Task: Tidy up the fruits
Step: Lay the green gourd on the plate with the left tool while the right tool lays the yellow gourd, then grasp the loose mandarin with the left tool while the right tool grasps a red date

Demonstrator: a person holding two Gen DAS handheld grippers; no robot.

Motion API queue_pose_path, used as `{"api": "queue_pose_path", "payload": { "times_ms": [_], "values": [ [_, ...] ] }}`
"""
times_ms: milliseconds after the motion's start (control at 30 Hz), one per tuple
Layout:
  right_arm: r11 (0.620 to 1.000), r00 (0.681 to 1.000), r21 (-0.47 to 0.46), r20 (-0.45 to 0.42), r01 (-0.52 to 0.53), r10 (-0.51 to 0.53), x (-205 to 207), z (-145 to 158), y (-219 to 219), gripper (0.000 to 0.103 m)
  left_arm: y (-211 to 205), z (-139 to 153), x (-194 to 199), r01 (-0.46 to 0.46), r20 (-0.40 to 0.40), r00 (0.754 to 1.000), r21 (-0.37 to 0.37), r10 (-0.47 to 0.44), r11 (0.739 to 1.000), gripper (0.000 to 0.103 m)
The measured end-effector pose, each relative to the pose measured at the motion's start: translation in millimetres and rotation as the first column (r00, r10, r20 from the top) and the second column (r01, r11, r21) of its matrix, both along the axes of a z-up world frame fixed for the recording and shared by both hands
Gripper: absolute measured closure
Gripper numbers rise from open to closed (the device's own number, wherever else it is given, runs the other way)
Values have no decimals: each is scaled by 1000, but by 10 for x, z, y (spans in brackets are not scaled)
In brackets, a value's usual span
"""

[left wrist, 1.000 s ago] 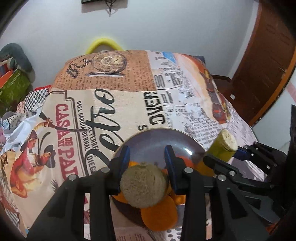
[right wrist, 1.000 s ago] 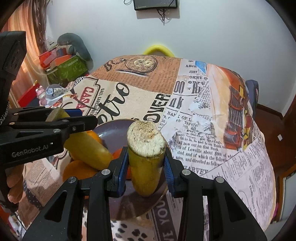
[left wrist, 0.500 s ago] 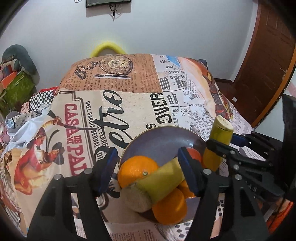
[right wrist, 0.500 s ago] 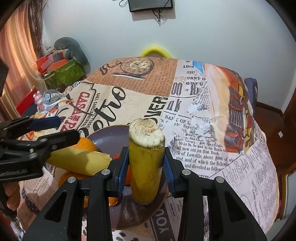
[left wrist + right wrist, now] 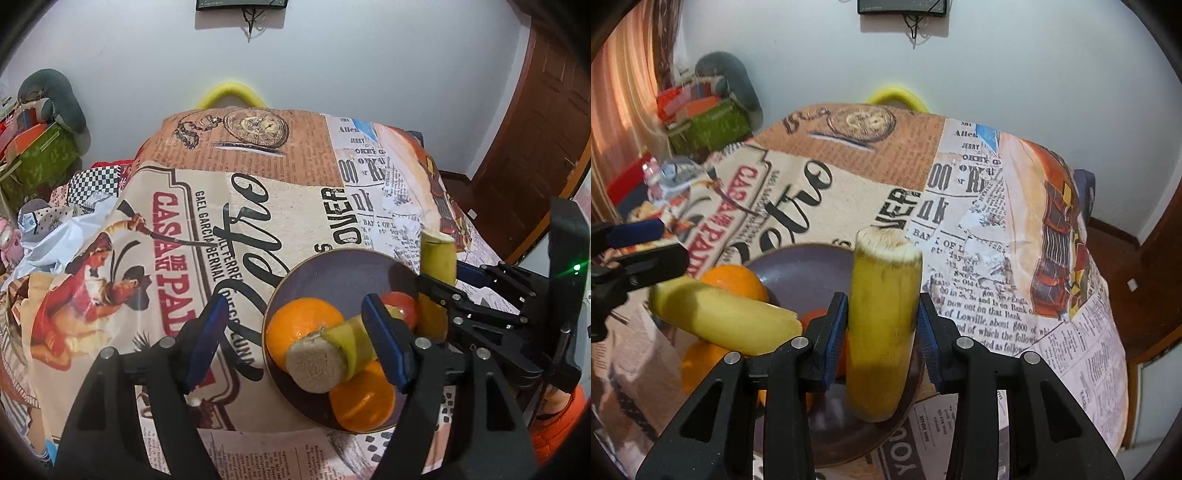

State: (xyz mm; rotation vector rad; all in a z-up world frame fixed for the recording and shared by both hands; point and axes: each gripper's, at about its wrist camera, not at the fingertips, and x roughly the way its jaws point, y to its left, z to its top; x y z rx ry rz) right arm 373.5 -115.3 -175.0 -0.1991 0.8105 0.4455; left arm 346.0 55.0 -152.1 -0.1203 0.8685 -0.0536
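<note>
A dark purple plate (image 5: pixel 332 258) holds two oranges (image 5: pixel 303 325), a red fruit (image 5: pixel 400 306) and a yellow-green banana piece (image 5: pixel 325 354) lying across them. My left gripper (image 5: pixel 295 345) stands open over the plate's near left side; its jaws are still opening and press on nothing. In the right wrist view the lying banana piece (image 5: pixel 724 317) rests beside the left gripper (image 5: pixel 653 245). My right gripper (image 5: pixel 882 332) is shut on a second banana piece (image 5: pixel 882 314), held upright with its lower end down on the plate (image 5: pixel 812 266); the grip is just starting to loosen.
The table wears a cloth (image 5: pixel 258 206) printed with newspaper and poster art. A yellow chair back (image 5: pixel 229 92) stands behind it. Boxes and clutter (image 5: pixel 33 155) sit to the left, and a wooden door (image 5: pixel 546 122) is on the right.
My left gripper let go of its banana piece, which now lies on the oranges, and drew back to the left with jaws wide. The right gripper lowered its upright piece slightly.
</note>
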Motion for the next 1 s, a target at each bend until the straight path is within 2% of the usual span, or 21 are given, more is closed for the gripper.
{"api": "queue_pose_path", "payload": {
  "times_ms": [300,733,900,1000],
  "values": [
    [996,992,87,-125,16,-5,44,-111,-218,64,-21,-76,-7,4,-18,1000,-19,-5,1000,29],
    [997,999,77,-15,-29,30,-457,304,-226,62,-183,178,-329,11,36,999,8,-11,1000,29],
    [996,999,76,35,-40,37,-756,477,-225,53,-236,297,-536,18,52,998,14,-19,1000,29],
    [995,998,87,50,-39,34,-913,550,-242,53,-260,338,-668,22,59,998,26,-23,999,29]
  ]
}}
